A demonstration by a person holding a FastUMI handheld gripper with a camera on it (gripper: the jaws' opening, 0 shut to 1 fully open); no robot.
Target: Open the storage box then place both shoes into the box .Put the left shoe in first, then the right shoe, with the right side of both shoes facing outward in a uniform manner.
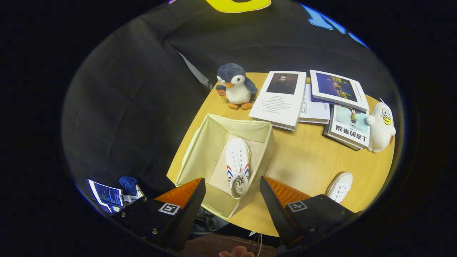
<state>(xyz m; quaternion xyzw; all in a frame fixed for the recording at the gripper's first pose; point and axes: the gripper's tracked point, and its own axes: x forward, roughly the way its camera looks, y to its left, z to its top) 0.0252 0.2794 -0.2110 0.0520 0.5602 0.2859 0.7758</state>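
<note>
Wooden table (pixel 303 157) against black cloth wall, open storage box (pixel 200 150) with one shoe (pixel 237 160) inside, fingers (pixel 232 185) wide apart, empty.

A penguin plush toy (pixel 235 85) stands on the wooden table (pixel 303 160) beside a spread of books (pixel 314 103). A white duck plush toy (pixel 381 126) sits just beside the books.

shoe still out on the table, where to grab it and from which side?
Judging by its pose, grip the second shoe across its narrow upper, coming from above. It lies flat on the table, right of the storage box, partly behind the right finger. The gripper is open, high above the box, holding nothing.
</note>
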